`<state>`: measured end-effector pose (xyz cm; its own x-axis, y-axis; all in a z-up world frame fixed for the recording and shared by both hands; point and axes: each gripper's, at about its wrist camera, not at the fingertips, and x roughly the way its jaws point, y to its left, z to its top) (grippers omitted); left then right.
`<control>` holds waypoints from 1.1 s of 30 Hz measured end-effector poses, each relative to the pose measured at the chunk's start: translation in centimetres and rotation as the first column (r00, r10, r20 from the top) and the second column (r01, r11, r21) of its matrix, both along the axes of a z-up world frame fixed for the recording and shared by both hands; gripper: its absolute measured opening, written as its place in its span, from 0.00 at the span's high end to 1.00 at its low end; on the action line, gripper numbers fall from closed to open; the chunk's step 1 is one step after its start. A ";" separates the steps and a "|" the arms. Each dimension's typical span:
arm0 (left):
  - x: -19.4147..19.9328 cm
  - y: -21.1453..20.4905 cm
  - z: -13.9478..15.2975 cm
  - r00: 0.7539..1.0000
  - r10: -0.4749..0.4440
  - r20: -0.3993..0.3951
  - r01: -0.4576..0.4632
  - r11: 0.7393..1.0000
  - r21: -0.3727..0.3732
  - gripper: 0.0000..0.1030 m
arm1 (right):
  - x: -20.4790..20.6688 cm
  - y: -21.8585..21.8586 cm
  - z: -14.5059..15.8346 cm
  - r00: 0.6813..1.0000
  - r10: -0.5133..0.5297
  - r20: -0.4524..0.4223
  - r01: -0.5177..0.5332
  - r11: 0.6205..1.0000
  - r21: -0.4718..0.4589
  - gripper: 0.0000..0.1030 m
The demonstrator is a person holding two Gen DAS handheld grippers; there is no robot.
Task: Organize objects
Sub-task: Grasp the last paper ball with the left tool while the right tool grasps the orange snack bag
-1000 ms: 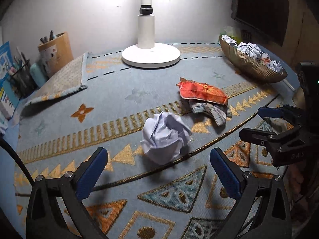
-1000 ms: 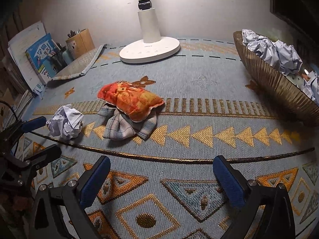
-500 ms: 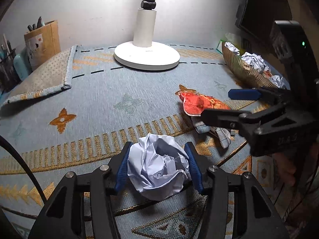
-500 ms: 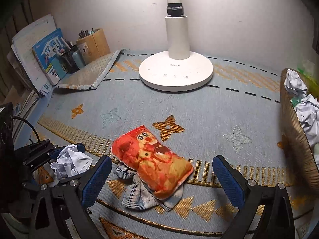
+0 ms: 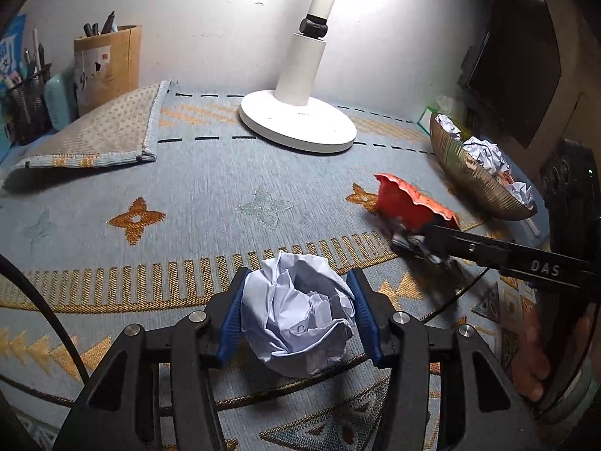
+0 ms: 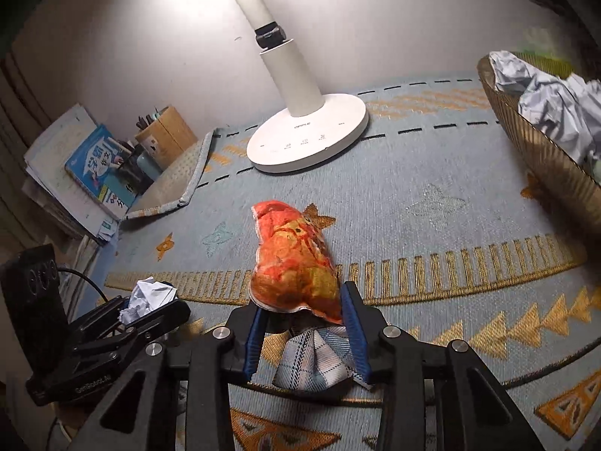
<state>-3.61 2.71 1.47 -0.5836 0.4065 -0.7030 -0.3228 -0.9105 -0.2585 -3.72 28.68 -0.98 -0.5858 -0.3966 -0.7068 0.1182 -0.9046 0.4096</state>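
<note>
Paper first: the left hand-held gripper [image 5: 296,317] has its blue pads pressed against both sides of a crumpled paper ball [image 5: 298,310], which sits low on the patterned cloth [image 5: 210,191] covering the bench, at the striped gold band. Beside it, to its right, the right hand-held gripper [image 6: 302,329] has just been closing, and between its jaws now are the near end of an orange snack packet [image 6: 295,263] and a bunched checked cloth [image 6: 313,359] under it; the pads look to be touching both, the packet tilted up off the cloth at its far end. The packet's long axis runs almost straight away from that gripper, toward the white lamp base [image 6: 308,139]. What the coming move turns on, I would say, is the ribbed golden bowl [image 5: 473,176], already holding other paper wads [image 5: 484,152]: it lies ahead and to the right of both grippers, at the right edge of the bench, and the right hand is clearly the nearer to it. The left hand with its ball would have to cross over or behind the right one to reach it, so the two loads could get in each other's way. At the far left a turned-back corner of the cloth [image 5: 109,131] and a pen holder [image 5: 109,64] stand well clear.
</note>
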 end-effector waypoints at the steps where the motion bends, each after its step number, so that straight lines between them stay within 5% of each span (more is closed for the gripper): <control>1: 0.1 0.0 0.0 1.000 0.002 -0.005 -0.002 1.000 -0.002 0.52 | 0.8 0.6 0.3 1.000 -0.024 -0.004 0.024 1.000 -0.016 0.63; 8: 0.4 0.8 0.0 1.000 -0.023 -0.014 0.022 0.999 -0.046 0.52 | 4.5 2.2 2.1 0.998 -0.055 -0.006 0.055 0.998 -0.021 0.63; 11: 0.5 0.7 0.1 1.000 -0.019 -0.020 0.018 0.999 -0.043 0.52 | 4.5 2.7 2.2 0.991 -0.135 0.004 0.135 0.989 0.066 0.63; 14: 0.5 0.6 0.1 1.000 -0.016 -0.020 0.015 0.999 -0.042 0.52 | 4.1 2.3 1.5 0.994 -0.085 0.062 0.081 0.995 0.060 0.59; 16: 0.6 0.7 0.1 1.000 -0.020 -0.021 0.019 0.999 -0.049 0.52 | 3.5 1.4 1.1 0.994 -0.039 0.101 0.035 0.999 0.036 0.33; 17: 0.6 0.8 0.1 1.000 -0.022 -0.021 0.021 0.998 -0.052 0.52 | 3.0 0.9 0.9 0.992 -0.021 0.122 0.017 0.999 0.033 0.28; 23: 0.6 1.0 0.0 0.999 -0.031 -0.011 0.031 0.998 -0.060 0.52 | 0.3 -1.8 1.7 0.997 0.019 0.068 -0.032 0.981 0.192 0.22; 27: 0.5 1.1 -0.2 0.999 -0.037 -0.002 0.037 0.998 -0.060 0.52 | -2.2 -3.5 -0.3 0.965 0.183 0.188 -0.218 0.958 0.186 0.19; 30: 0.5 1.4 -0.2 0.999 -0.054 0.001 0.054 0.996 -0.073 0.52 | -2.5 -4.3 -0.7 0.965 0.217 0.148 -0.247 0.941 0.231 0.22; 33: 0.6 1.5 -0.2 0.998 -0.056 -0.006 0.055 0.996 -0.073 0.52 | -2.4 -4.9 -0.8 0.975 0.189 0.114 -0.214 0.936 0.281 0.42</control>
